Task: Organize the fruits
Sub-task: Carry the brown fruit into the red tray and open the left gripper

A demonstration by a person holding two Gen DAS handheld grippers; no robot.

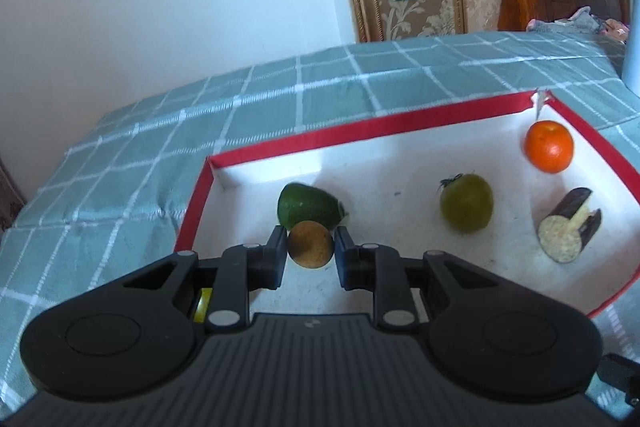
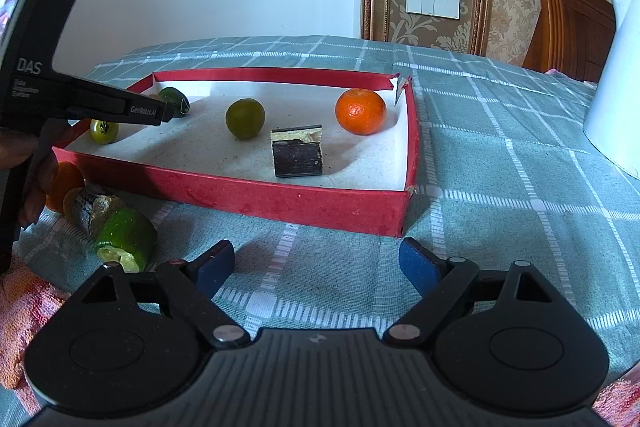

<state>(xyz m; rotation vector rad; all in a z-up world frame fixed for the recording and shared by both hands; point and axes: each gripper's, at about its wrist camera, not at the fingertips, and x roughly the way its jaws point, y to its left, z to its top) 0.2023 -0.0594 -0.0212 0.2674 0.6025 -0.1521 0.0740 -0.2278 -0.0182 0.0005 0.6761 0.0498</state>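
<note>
My left tool [image 1: 310, 247] is pinched on a small round brownish-yellow fruit [image 1: 310, 244], its two fingers pressed against either side, held over the near left part of the shallow red cardboard tray with the white floor [image 1: 440, 111]. Just behind that fruit, a dark green avocado-shaped fruit [image 1: 305, 205] lies on the tray floor. Further right sits a round olive-green fruit with a stem [image 1: 466, 202], then a cut dark purple eggplant chunk [image 1: 568, 231], and in the far right corner a bright orange mandarin [image 1: 549, 145].

My right tool [image 2: 316, 269] hangs wide open and empty over the green checked cloth on the surface [image 2: 500, 163], in front of the tray's near wall. Off to its left, outside the tray, a cut green vegetable piece [image 2: 126, 237] lies touching a dark charred-looking chunk [image 2: 90, 205], with an orange fruit [image 2: 64, 183] behind them. A white jug [image 2: 616, 87] stands far right.
</note>
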